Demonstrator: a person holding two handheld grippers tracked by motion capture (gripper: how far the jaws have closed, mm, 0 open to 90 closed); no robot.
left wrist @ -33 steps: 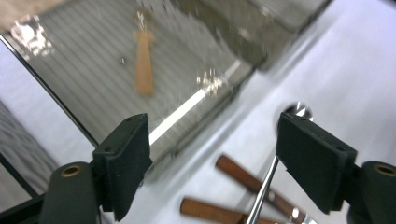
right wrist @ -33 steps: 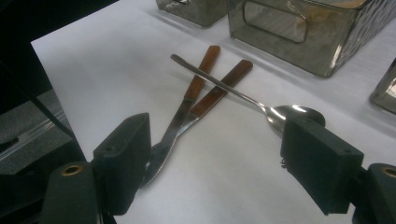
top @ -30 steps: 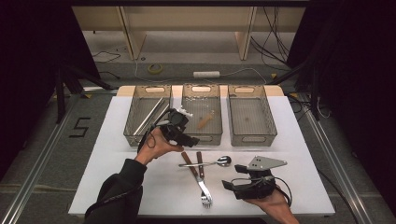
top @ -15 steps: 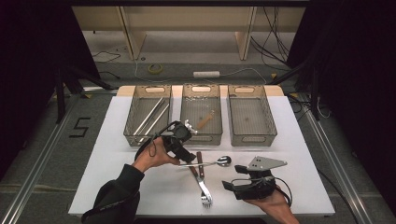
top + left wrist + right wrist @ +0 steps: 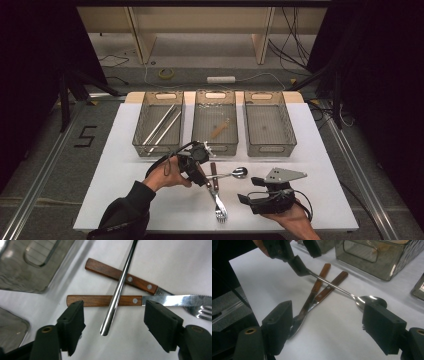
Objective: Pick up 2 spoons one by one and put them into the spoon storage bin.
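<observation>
A steel spoon lies across a wooden-handled knife and a wooden-handled fork on the white table. My left gripper is low over them, and the end of the spoon's handle lies between its jaws. The jaws have just been closing, but the pads stand clear of the handle in the left gripper view. In the right gripper view the left gripper has one jaw at the handle's end. My right gripper rests open at the front right, pointing at the spoon's bowl.
Three mesh baskets stand in a row behind the cutlery. The left basket holds metal rods, the middle basket a small brown item, and the right basket nothing I can see. The fork's tines point at the front edge.
My left gripper has come down and to the right, from the front of the middle basket to the spoon's handle, and its jaws have narrowed. The right gripper has stayed put.
</observation>
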